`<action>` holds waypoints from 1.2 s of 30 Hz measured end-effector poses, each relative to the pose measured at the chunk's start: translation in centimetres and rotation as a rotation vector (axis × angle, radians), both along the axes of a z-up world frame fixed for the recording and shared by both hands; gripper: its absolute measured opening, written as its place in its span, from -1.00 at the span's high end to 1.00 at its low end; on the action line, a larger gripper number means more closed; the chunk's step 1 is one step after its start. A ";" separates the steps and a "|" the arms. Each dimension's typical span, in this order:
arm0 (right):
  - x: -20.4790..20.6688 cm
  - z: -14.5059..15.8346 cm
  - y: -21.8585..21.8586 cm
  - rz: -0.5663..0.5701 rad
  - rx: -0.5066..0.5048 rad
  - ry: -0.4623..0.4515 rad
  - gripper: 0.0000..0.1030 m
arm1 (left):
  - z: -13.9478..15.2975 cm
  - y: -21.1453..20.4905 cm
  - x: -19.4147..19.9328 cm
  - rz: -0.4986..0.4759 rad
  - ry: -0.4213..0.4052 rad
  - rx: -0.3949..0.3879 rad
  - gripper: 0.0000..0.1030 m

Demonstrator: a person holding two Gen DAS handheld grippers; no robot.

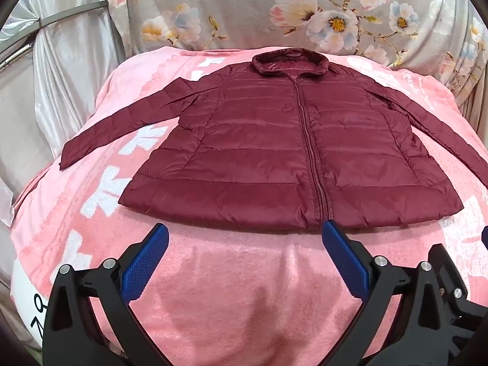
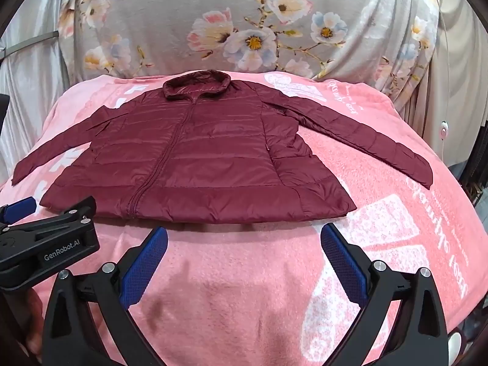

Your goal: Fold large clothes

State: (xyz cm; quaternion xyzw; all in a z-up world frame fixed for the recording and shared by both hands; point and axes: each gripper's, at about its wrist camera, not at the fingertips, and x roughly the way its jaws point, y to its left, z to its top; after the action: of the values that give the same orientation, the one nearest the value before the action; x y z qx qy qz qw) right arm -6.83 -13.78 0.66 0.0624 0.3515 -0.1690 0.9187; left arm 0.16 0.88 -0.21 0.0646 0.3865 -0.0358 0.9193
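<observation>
A dark red quilted jacket (image 1: 274, 140) lies flat and zipped on a pink blanket (image 1: 238, 274), collar at the far side, both sleeves spread outward. It also shows in the right wrist view (image 2: 198, 158). My left gripper (image 1: 244, 235) is open and empty, just short of the jacket's near hem by the zipper end. My right gripper (image 2: 244, 238) is open and empty, just short of the hem's right half. The left gripper's body (image 2: 45, 250) shows at the left of the right wrist view.
The pink blanket (image 2: 381, 244) with white lettering covers the surface. A grey floral cloth (image 1: 274, 15) hangs behind it, also in the right wrist view (image 2: 244, 24). Silvery fabric (image 1: 55, 76) drapes at the left. A white cord with a pink button (image 2: 443, 129) hangs at the right.
</observation>
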 end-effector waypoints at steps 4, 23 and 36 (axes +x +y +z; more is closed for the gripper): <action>0.1 0.0 0.4 0.010 -0.022 0.006 -0.90 | -0.1 -0.2 0.1 0.000 -0.001 0.005 -0.91; 0.2 0.1 1.0 0.007 -0.019 -0.004 -0.90 | 0.0 -0.1 -0.1 -0.004 -0.011 0.010 -0.91; 0.1 -0.1 1.1 0.007 -0.013 -0.003 -0.90 | 0.0 0.0 -0.1 -0.005 -0.013 0.008 -0.91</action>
State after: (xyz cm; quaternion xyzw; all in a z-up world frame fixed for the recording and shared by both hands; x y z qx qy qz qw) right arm -6.72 -12.73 0.60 0.0554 0.3490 -0.1681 0.9203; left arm 0.03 0.84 -0.16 0.0693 0.3807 -0.0360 0.9214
